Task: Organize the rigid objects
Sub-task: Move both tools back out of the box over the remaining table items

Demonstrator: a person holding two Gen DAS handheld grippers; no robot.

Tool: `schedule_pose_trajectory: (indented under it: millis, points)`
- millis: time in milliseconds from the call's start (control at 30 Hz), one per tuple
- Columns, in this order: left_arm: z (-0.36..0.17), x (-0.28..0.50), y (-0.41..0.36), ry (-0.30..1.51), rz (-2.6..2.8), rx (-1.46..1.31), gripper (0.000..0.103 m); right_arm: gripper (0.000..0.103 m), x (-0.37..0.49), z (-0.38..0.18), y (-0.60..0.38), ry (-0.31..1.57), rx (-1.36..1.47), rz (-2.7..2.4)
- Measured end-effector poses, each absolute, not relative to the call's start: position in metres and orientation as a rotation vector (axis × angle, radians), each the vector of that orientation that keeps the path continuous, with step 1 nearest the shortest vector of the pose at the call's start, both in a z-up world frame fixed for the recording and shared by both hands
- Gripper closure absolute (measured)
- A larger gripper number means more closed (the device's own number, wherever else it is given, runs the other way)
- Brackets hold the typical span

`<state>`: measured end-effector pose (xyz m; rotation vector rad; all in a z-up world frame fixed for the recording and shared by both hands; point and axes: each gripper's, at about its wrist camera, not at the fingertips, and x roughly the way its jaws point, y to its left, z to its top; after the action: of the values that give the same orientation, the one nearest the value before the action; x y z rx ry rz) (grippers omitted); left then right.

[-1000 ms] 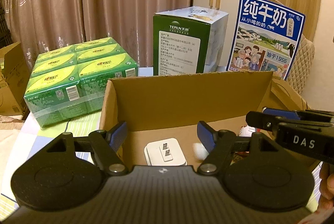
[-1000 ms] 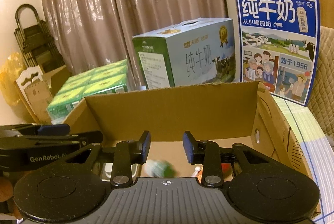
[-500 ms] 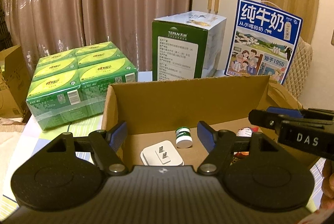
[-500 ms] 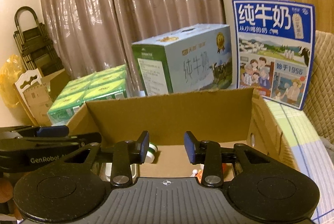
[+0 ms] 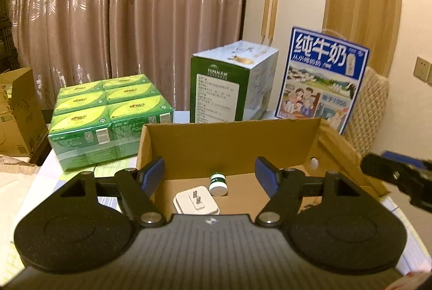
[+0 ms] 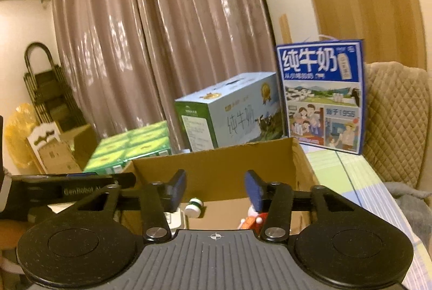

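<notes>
From my right claw's camera, the red-and-white toy figure (image 6: 252, 219) in the brown cardboard box (image 6: 216, 168) is half hidden behind my own blue pad at lower centre. The white plug adapter (image 6: 175, 218) barely shows past the other finger. In my left camera, my right gripper (image 5: 399, 178) is blurred, cut off at the right edge.

Both wrist cameras look forward and slightly down, close over the cardboard box (image 5: 232, 144) (image 6: 216, 168), side by side.

Blue milk carton (image 6: 321, 98) reads "纯牛奶"; left claw (image 6: 81, 191) reads "GenRobot".
</notes>
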<state>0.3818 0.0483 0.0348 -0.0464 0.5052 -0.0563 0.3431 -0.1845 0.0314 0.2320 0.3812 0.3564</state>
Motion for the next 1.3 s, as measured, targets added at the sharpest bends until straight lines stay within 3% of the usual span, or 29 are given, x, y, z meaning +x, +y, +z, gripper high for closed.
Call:
schedule_pose_trajectory:
  millis: [133, 300, 667, 867, 1300]
  points:
    - [0.04, 0.345, 0.049, 0.492, -0.053, -0.048, 0.033, 0.036, 0.3, 0.026, -0.205, 0.365, 0.233, 0.336]
    - [0.032, 0.287, 0.059, 0.491, -0.022, -0.073, 0.023, 0.03, 0.252, 0.005, -0.229, 0.44, 0.271, 0.285]
    - [-0.004, 0.179, 0.071, 0.528, 0.071, 0.008, 0.008, 0.028, 0.187, -0.026, -0.24, 0.589, 0.226, 0.261]
    - [-0.026, 0.143, 0.071, 0.537, 0.06, 0.057, 0.008, 0.028, 0.178, -0.038, -0.236, 0.635, 0.25, 0.279]
    - [-0.056, 0.159, 0.082, 0.682, -0.078, 0.069, 0.008, 0.028, 0.193, -0.065, -0.216, 0.704, 0.192, 0.298]
